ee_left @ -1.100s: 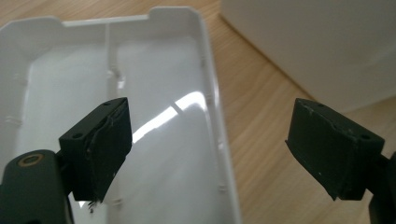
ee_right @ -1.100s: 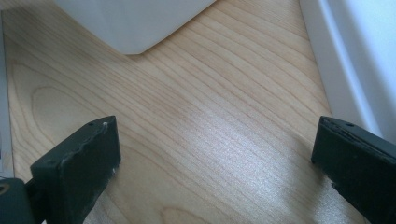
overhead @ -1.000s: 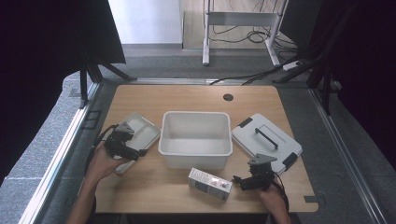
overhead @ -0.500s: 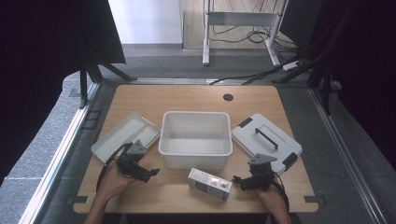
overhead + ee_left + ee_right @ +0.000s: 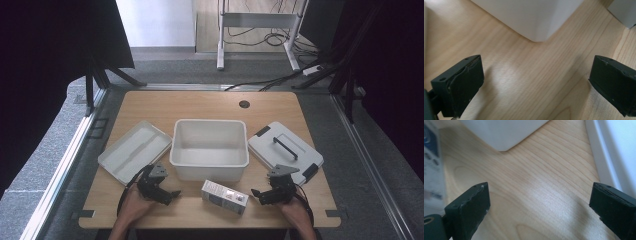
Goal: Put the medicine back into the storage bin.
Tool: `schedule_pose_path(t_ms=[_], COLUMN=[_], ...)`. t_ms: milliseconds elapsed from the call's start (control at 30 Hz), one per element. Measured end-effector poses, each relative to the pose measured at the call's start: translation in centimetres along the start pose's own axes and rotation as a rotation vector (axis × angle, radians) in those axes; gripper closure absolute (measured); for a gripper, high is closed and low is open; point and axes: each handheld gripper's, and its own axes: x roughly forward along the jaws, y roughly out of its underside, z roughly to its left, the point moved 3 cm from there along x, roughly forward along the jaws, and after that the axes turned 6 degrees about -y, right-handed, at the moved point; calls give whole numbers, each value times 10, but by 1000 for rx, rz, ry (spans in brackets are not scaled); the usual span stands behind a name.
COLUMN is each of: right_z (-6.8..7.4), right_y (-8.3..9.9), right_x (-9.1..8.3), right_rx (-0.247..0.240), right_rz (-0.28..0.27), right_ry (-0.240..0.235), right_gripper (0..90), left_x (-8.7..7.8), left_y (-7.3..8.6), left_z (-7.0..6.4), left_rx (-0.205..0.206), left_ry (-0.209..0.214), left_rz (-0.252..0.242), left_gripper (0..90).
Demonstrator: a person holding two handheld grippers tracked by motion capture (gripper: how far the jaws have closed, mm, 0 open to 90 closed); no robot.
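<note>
So the small carton (image 5: 224,197) lies flat on the wooden table (image 5: 200,107) at lower centre of the high view, just in front of the white bin (image 5: 209,148) — long axis running left-right, slightly tilted down to the right. It sits between both grippers. The right gripper (image 5: 259,194) is closer, its tips just off the carton's right end; the left gripper (image 5: 171,196) is a bit farther. Both have their jaws spread wide with nothing between them — just bare wood. I'd guess the right hand goes first.
</note>
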Motion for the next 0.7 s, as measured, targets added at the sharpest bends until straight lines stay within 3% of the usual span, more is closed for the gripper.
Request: schedule_pose_path(t_ms=[300,467,700], right_z=[16,32,57], right_y=[3,0,-15], right_x=[-21,-32,-36], right_rx=[-44,-67,-135], right_rz=[53,86,177], right_ry=[-51,-118,-193], right_gripper=[53,60,59], left_x=[1,1,0], left_y=[0,0,0], left_z=[-1,-1,-1], left_rx=[-10,-12,-10], left_ry=[-7,-7,-10], left_rz=[0,-1,1], left_gripper=[0,0,0])
